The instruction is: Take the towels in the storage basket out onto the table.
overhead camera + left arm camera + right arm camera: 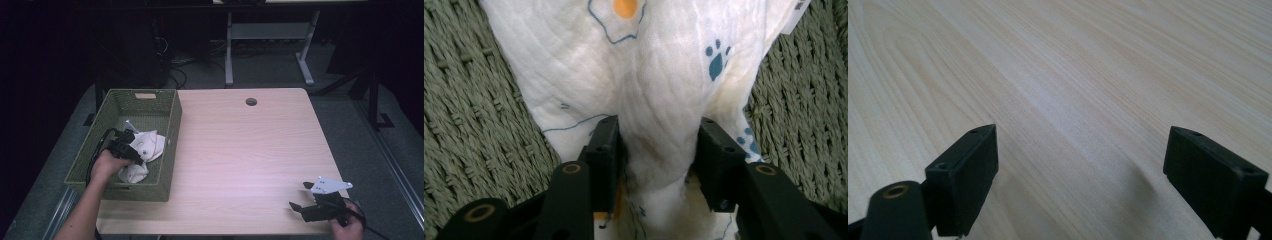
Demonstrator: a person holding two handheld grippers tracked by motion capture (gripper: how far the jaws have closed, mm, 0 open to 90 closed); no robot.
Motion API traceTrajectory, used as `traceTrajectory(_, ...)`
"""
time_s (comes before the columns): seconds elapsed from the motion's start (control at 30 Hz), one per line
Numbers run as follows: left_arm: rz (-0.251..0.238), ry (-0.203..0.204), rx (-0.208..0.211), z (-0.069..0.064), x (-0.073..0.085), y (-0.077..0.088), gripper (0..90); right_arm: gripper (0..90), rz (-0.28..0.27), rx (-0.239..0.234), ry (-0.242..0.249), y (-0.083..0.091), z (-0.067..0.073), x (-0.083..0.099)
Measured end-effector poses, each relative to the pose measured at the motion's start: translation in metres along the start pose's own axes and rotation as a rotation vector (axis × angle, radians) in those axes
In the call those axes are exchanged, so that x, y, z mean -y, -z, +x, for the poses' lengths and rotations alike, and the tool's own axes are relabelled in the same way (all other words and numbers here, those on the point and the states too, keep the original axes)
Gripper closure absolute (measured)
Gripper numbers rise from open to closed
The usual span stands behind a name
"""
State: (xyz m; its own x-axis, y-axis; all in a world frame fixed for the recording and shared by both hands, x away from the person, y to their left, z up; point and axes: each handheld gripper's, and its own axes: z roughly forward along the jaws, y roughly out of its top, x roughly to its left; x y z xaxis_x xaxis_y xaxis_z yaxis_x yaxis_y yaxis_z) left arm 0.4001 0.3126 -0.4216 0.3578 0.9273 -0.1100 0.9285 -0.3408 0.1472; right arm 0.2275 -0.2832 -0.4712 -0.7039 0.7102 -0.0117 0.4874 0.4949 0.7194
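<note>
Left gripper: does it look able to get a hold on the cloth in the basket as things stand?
Probably yes. The left gripper is down inside the basket, its jaws on either side of a bunched fold of the cloth, pads pressing it. The basket wall is not in the way.
</note>
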Motion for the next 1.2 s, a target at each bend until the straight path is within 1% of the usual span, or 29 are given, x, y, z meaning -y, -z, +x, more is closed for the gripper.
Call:
traceTrajectory(0.03, 0.003, -0.002, -0.001, -0.001, 0.000, 0.000, 62.0, 14.0, -0.001, 0.001, -0.003, 0.000, 0.000, 0.000)
traceTrajectory(0.07, 0.009, -0.010, -0.011, -0.002, 0.000, 0.001, 62.0, 14.0, -0.001, 0.001, -0.003, 0.000, 0.000, 0.000)
traceTrajectory(0.1, 0.014, -0.015, -0.016, -0.003, -0.001, 0.001, 64.4, 14.0, 0.000, 0.001, -0.007, -0.001, 0.000, 0.000)
traceTrajectory(0.13, 0.016, -0.035, -0.027, -0.005, -0.001, 0.002, 67.6, 14.0, 0.000, 0.001, -0.007, -0.001, 0.000, 0.000)
traceTrajectory(0.2, 0.016, -0.049, -0.038, -0.007, -0.002, 0.003, 72.7, 14.0, 0.001, 0.004, -0.004, -0.002, 0.000, 0.000)
traceTrajectory(0.27, 0.013, -0.056, -0.041, -0.008, -0.002, 0.003, 73.3, 14.0, 0.001, 0.003, -0.005, -0.002, 0.000, 0.000)
traceTrajectory(0.3, 0.008, -0.053, -0.038, -0.007, -0.001, 0.004, 73.8, 14.0, 0.000, 0.003, -0.006, -0.002, 0.000, 0.000)
traceTrajectory(0.33, -0.005, -0.044, -0.029, -0.007, -0.001, 0.006, 74.7, 14.0, -0.003, 0.005, -0.006, 0.000, 0.000, 0.000)
traceTrajectory(0.43, -0.013, -0.040, -0.022, -0.006, 0.000, 0.007, 75.2, 14.0, -0.018, 0.010, -0.006, 0.001, 0.001, -0.001)
traceTrajectory(0.5, -0.031, -0.031, -0.012, -0.004, 0.001, 0.010, 75.7, 14.0, -0.023, 0.008, -0.007, 0.000, 0.001, -0.001)
traceTrajectory(0.53, -0.040, -0.029, -0.011, -0.003, 0.001, 0.012, 75.8, 14.0, -0.014, 0.010, 0.003, 0.000, 0.001, -0.002)
traceTrajectory(0.57, -0.042, -0.029, -0.009, -0.002, 0.001, 0.014, 75.8, 14.0, -0.011, 0.012, -0.001, -0.001, 0.001, -0.002)
traceTrajectory(0.63, -0.064, -0.018, 0.004, -0.001, 0.002, 0.018, 76.1, 14.0, -0.010, 0.009, -0.001, -0.003, 0.001, -0.001)
traceTrajectory(0.67, -0.076, -0.015, 0.008, 0.000, 0.003, 0.020, 76.1, 14.0, -0.010, 0.009, -0.001, -0.003, 0.001, -0.001)
traceTrajectory(0.73, -0.101, -0.010, 0.030, 0.002, 0.004, 0.025, 76.1, 14.0, -0.009, 0.014, -0.001, -0.003, 0.002, -0.001)
traceTrajectory(0.83, -0.128, -0.004, 0.050, 0.003, 0.006, 0.029, 76.1, 14.0, -0.011, 0.015, 0.002, -0.003, 0.002, -0.001)
traceTrajectory(0.93, -0.160, 0.002, 0.065, 0.004, 0.006, 0.033, 76.2, 14.0, -0.011, 0.017, -0.008, -0.003, 0.002, -0.001)
traceTrajectory(1.03, -0.191, 0.017, 0.100, 0.006, 0.006, 0.036, 76.2, 14.0, -0.011, 0.013, -0.011, -0.003, 0.001, -0.001)
traceTrajectory(1.1, -0.206, 0.020, 0.112, 0.007, 0.007, 0.039, 76.1, 14.0, -0.011, 0.013, -0.010, -0.003, 0.001, -0.001)
traceTrajectory(1.2, -0.217, 0.018, 0.113, 0.008, 0.008, 0.043, 76.1, 14.0, -0.009, 0.018, -0.010, -0.004, 0.000, -0.001)
